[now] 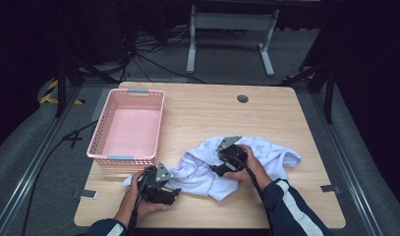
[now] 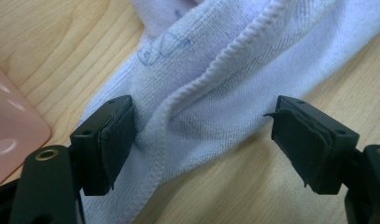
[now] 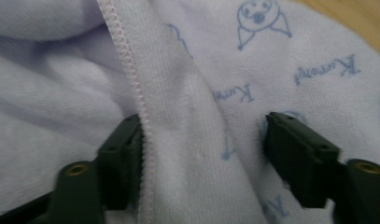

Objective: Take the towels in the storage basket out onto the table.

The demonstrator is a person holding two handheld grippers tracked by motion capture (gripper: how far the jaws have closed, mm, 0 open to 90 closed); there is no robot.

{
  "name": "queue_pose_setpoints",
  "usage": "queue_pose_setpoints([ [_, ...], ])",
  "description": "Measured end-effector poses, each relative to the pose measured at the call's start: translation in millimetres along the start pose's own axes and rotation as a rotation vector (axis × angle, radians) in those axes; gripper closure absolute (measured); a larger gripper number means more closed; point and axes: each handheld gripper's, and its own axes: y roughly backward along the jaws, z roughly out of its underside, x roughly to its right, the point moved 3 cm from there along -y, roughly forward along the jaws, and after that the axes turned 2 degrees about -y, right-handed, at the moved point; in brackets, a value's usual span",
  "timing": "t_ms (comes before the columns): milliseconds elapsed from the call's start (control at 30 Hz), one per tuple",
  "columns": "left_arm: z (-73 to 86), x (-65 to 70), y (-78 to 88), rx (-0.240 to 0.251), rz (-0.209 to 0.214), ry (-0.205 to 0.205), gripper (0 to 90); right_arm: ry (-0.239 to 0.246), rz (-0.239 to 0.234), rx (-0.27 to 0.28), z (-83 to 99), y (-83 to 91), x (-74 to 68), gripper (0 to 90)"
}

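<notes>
Left hand-held gripper, towel – crumpled, lengthwise left-right

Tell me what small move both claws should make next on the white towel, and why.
Probably close both claws. The left claw stands open around the hemmed edge of the white towel, and the right claw stands open over a raised fold beside its stitched seam. Neither is pinching cloth yet, so gripping first seems needed before lifting the crumpled towel, perhaps toward the pink basket.

jaws spread wide over white towel hem; pink basket corner beside.
</notes>
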Motion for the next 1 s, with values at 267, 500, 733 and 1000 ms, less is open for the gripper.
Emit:
queue_pose_setpoints([
  [267,-0.4,-0.2,0.8,-0.013,-0.061,-0.007,36.0,0.008,-0.011,0.062,-4.3,12.0,1.3,76.5],
  [500,1.3,-11.1,7.2,-0.006,-0.064,0.03,59.2,0.041,-0.05,0.222,-6.5,73.5,-4.0,77.1],
  [733,3.9,-18.7,18.9,0.012,-0.083,0.044,84.0,0.114,-0.135,0.312,24.7,134.8,-19.7,77.5],
  [1000,0.2,-12.1,27.4,0.068,-0.039,-0.009,79.3,0.108,-0.174,0.194,90.7,133.4,-28.1,76.4],
])
